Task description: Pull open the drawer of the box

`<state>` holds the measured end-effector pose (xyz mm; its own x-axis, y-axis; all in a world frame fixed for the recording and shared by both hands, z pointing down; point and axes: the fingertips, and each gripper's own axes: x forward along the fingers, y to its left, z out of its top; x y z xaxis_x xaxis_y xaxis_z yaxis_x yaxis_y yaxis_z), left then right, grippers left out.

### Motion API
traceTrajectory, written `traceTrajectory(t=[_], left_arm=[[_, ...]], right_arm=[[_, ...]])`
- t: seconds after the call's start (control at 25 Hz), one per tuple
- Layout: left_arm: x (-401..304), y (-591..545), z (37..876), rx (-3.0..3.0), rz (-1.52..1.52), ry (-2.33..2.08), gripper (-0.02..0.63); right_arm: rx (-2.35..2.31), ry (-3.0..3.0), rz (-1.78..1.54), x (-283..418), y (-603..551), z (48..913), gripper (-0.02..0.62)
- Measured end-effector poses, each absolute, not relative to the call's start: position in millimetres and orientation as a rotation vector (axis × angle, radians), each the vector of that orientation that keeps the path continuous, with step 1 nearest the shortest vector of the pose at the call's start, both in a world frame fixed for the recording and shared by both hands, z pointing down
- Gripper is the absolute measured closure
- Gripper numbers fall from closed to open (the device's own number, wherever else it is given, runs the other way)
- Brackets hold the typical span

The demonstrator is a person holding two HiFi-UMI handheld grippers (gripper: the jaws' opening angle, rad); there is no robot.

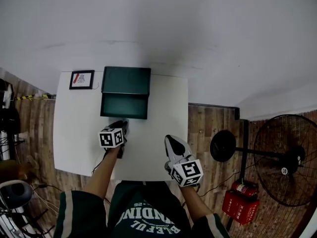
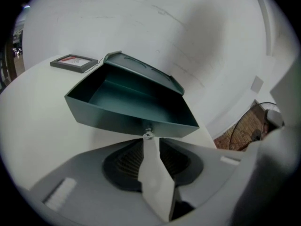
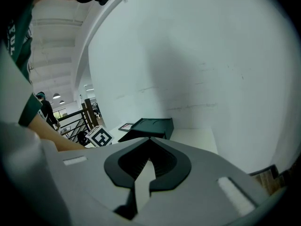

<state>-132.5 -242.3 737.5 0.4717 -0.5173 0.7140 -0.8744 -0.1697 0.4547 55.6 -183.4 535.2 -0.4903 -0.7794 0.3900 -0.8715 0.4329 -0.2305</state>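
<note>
A dark green box [image 1: 126, 80] stands at the back of the white table [image 1: 166, 108]. Its drawer [image 1: 124, 105] is pulled out toward me and looks bare inside [image 2: 127, 100]. A small silver knob [image 2: 148, 134] sits on the drawer's front wall. My left gripper [image 1: 121, 125] reaches up to that front, and its jaws [image 2: 148, 138] close on the knob. My right gripper [image 1: 170, 140] hangs over the table's near right part, away from the box, with its jaws together [image 3: 150, 139] and nothing between them. The box [image 3: 151, 126] shows ahead of it to the left.
A small framed card [image 1: 82, 79] lies left of the box. Right of the table, on the wooden floor, stand a black fan [image 1: 285, 157] and a red crate with an extinguisher [image 1: 241, 205]. A white wall rises behind the table.
</note>
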Motion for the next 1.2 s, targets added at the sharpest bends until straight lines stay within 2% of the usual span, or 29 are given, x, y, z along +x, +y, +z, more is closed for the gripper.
traceTrajectory(t=[0.2, 0.4, 0.6, 0.88, 1.2], left_arm=[[-135.4, -221.8, 708.7, 1.92, 0.489, -1.205, 0.483], [-143.5, -225.4, 639.7, 2.085, 0.445, -1.311, 0.485], [-140.4, -232.3, 553.0, 2.318, 0.409, -1.415, 0.554], [-141.2, -235.5, 465.4, 2.479, 0.338, -1.519, 0.554], [-153.6, -232.9, 438.7, 2.507, 0.285, -1.582, 0.554]], right_arm=[[1.432, -2.499, 0.547, 57.7, -190.5, 522.0, 0.595], [1.406, -2.555, 0.462, 52.4, -206.2, 501.2, 0.595], [1.418, -2.606, 0.354, 49.4, -224.0, 468.3, 0.595], [1.397, -2.682, 0.231, 34.0, -242.4, 427.0, 0.595], [1.382, -2.698, 0.183, 22.2, -241.7, 416.9, 0.595]])
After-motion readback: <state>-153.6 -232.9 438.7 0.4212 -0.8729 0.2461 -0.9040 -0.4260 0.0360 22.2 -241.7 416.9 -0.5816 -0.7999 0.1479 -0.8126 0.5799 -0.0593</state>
